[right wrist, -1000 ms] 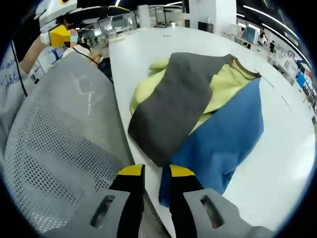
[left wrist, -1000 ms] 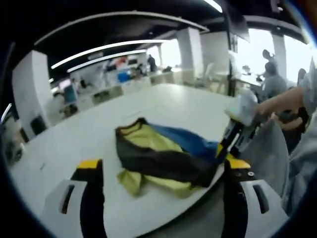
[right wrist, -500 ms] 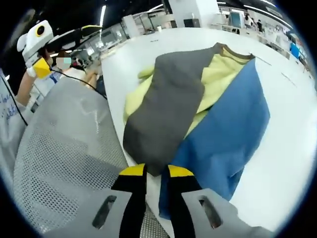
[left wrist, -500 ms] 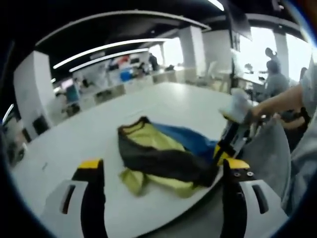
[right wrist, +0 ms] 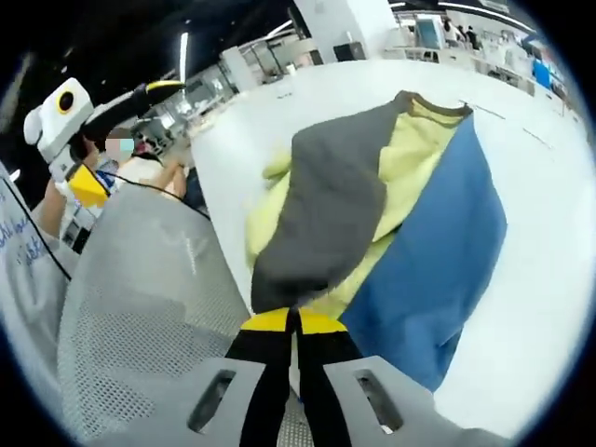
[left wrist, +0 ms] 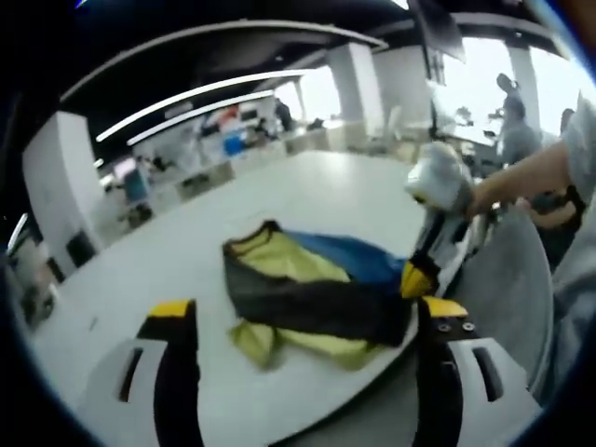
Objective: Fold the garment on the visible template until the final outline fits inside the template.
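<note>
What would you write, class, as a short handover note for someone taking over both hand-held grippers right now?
Right hand-held gripper: shut on the garment at its near hem, by the table edge.
Left hand-held gripper: open, empty, held short of the garment.
Garment: grey, yellow and blue, crumpled near the table's edge beside a mesh chair.
Done: one hem gripped.
Left: spread it and fold it to fit; I cannot make out the template.

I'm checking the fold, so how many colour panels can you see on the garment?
3: a grey panel on the chair side, a yellow panel in the middle, and a blue panel opposite. Folds may hide more.
</note>
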The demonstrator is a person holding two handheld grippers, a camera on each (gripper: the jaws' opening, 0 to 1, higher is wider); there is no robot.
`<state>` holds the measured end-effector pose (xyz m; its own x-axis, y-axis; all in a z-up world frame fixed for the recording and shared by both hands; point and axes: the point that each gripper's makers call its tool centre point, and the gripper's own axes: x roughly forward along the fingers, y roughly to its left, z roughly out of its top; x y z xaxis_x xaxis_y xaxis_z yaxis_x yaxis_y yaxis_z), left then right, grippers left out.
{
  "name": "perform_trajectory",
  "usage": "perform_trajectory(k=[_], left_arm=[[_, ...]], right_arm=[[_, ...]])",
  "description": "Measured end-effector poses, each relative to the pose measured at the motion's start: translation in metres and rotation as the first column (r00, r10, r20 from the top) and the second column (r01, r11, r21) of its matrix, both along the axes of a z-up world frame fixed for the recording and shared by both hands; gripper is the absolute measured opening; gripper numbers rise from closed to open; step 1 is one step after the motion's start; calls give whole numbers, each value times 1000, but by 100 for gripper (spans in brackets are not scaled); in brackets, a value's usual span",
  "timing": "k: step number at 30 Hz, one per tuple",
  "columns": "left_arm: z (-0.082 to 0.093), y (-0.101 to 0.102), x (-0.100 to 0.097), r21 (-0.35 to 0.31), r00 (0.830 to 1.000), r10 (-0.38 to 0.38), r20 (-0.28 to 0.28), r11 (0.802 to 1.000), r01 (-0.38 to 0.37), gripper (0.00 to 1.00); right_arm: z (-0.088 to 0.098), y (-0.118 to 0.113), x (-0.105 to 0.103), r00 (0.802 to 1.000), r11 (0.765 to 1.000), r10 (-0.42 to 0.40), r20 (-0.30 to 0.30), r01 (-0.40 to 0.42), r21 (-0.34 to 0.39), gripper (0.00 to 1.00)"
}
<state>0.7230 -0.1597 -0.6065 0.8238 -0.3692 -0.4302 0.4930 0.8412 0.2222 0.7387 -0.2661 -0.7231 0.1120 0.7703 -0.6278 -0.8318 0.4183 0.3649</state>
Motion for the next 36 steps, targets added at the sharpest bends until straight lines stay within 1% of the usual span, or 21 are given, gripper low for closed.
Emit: perform_trajectory(k=[2, 4, 6, 8, 11, 13, 16, 17, 19, 20, 23, 26, 29, 31, 33, 36], left_arm=[[1, -4, -1, -5, 1000, -7, 6, 1000, 7, 88], [0, -9, -2, -16, 1000, -19, -2, 1000, 19, 88], [-4, -17, -4, 1, 999, -44, -10, 999, 44, 86], [-5, -21, -5, 19, 999, -53, 1, 998, 53, 84], [-7, -28, -6, 28, 998, -64, 0, 998, 64, 75], [-6, -35, -6, 34, 997, -76, 15, 997, 76, 72], [-10, -39, -6, 69, 997, -79, 18, 995, 77, 61], [-12, -39, -4, 89, 996, -81, 20, 993, 79, 59], [-15, -39, -3, 94, 997, -78, 13, 993, 77, 56], [-19, -37, -2, 109, 998, -69, -2, 992, 69, 51], [-18, -28, 3, 169, 998, -44, 40, 985, 37, 40], [-19, -27, 2, 167, 999, -41, 36, 985, 34, 28], [-22, -26, 2, 189, 999, -43, 31, 981, 36, 22], [-22, -24, 3, 227, 998, -46, 43, 973, 36, 16], [-21, -22, 5, 262, 997, -52, 62, 964, 34, 14], [-18, -23, 5, 247, 997, -51, 63, 968, 34, 7]], right_arm=[[19, 10, 6, 999, 998, -29, 17, 28, 60, 2], [37, 19, 10, 998, 993, -45, 44, 40, 107, 2], [52, 27, 13, 996, 988, -63, 57, 55, 142, 2], [65, 36, 14, 995, 982, -71, 66, 58, 179, 2], [84, 49, 11, 995, 972, -69, 77, 50, 228, 2], [90, 55, 9, 994, 970, -63, 89, 40, 238, 2], [98, 63, 4, 992, 968, -49, 114, 19, 250, 2], [101, 65, 1, 992, 966, -44, 118, 13, 257, 2], [104, 68, -2, 991, 965, -43, 123, 9, 263, 2], [106, 69, -3, 992, 963, -43, 122, 8, 270, 2], [113, 71, -6, 991, 955, -54, 119, 16, 295, 2], [118, 71, -7, 990, 950, -68, 125, 26, 310, 2], [121, 72, -7, 989, 947, -80, 126, 36, 320, 2], [122, 74, -9, 988, 948, -80, 134, 34, 316, 2], [121, 74, -10, 986, 950, -79, 147, 30, 311, 2], [121, 76, -12, 987, 947, -80, 136, 32, 321, 2]])
